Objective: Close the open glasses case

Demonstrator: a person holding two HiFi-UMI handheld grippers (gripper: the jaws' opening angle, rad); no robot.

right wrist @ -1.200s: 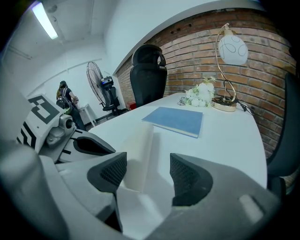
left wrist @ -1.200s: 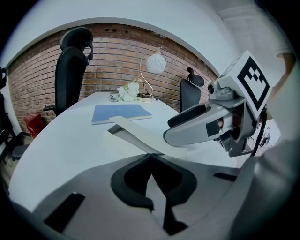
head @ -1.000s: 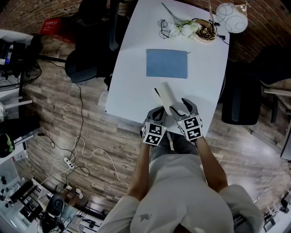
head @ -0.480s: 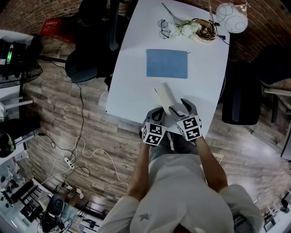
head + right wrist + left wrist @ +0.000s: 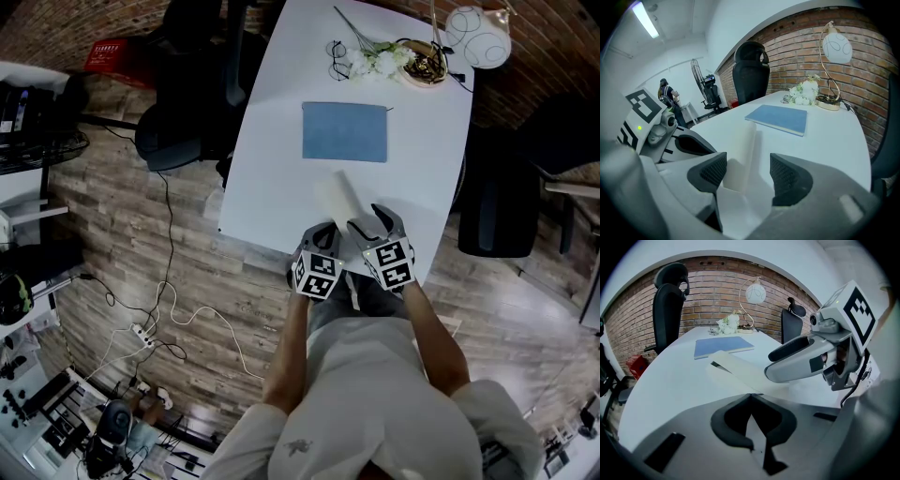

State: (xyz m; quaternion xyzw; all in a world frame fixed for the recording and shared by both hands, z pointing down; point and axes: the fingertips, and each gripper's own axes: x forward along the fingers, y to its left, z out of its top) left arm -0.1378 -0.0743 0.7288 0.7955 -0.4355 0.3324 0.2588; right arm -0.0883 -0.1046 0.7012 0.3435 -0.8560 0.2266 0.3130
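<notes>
The white glasses case [image 5: 337, 197] lies on the white table [image 5: 272, 169] near its front edge, long and pale. In the left gripper view the case [image 5: 740, 371] shows only a thin dark slit along its left side. My right gripper [image 5: 372, 225] is open at the case's near end; in the right gripper view the case [image 5: 740, 150] lies between the two jaws, closer to the left one, and the right gripper [image 5: 747, 173] holds nothing. My left gripper [image 5: 324, 246] sits shut just left of it, with the left gripper [image 5: 750, 397] empty behind the case.
A blue notebook [image 5: 344, 131] lies mid-table beyond the case. Glasses [image 5: 337, 58], white flowers [image 5: 379, 59] and a lamp [image 5: 476, 36] stand at the far end. Black chairs flank the table on the left [image 5: 183, 122] and the right [image 5: 497, 202].
The dark opening along the case's left side has narrowed to a thin slit as the lid came down. Both grippers have barely moved.
</notes>
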